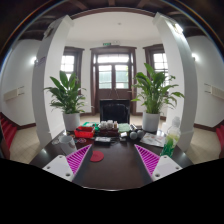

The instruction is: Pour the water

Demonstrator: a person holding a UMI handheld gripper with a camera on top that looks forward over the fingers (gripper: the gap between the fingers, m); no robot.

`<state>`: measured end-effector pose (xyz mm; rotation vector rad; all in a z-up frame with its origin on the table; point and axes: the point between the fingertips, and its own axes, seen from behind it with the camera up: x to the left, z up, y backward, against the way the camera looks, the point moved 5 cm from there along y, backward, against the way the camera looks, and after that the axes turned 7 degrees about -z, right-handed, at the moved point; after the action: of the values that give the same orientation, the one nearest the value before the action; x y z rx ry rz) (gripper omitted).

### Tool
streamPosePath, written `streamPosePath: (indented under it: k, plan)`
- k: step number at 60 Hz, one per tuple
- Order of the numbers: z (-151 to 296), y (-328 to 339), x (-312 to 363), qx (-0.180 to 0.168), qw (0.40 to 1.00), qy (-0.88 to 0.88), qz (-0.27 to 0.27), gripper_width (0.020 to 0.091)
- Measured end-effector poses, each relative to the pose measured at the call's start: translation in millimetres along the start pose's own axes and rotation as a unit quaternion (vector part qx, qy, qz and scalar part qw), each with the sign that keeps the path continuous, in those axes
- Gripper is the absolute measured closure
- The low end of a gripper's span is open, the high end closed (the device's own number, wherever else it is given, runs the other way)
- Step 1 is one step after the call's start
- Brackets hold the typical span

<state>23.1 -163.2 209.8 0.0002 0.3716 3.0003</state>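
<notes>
The gripper (pixel 106 163) hung wide open and empty above the dark table (pixel 115 172), held back from the bottle (pixel 172 140) at far right, likely lining up.

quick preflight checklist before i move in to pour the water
1. Jaws open: ok, the gripper shows both pads apart.
2. Nothing held: ok, the gap between the pads is bare.
3. Water bottle located: ok, a clear bottle stands ahead, right of the fingers.
4. Receiving cup located: cannot tell, the clutter is too small to sort.
5. Path clear: not ok, a red object lies just ahead on the dark table.
</notes>
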Motion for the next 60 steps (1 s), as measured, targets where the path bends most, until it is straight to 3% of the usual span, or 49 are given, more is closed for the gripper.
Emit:
streamPosePath:
  k: [6, 15, 27, 45, 48, 53, 60]
  plan:
    - [-2.1, -8.0, -18.8, -0.030, 1.000, 0.000, 0.002, 0.0257]
    - [-41.5, -17.4, -117.9, -0.074, 0.996, -0.002, -0.041, 0.0246]
    - [-55.3, -77.5, -215.4, -0.073, 0.992, 0.018, -0.102, 0.0255]
    - [-60.6, -183.3, -249.3, -0.056, 0.995, -0.023, -0.084, 0.0275]
    - [-55.1, -193.1, -251.3, -0.061, 0.994, -0.026, -0.083, 0.0336]
    - [-47.9, -198.6, -251.2, -0.074, 0.993, -0.029, -0.082, 0.0585]
    - [-47.8, -201.2, -250.9, -0.078, 0.993, -0.009, -0.092, 0.0689]
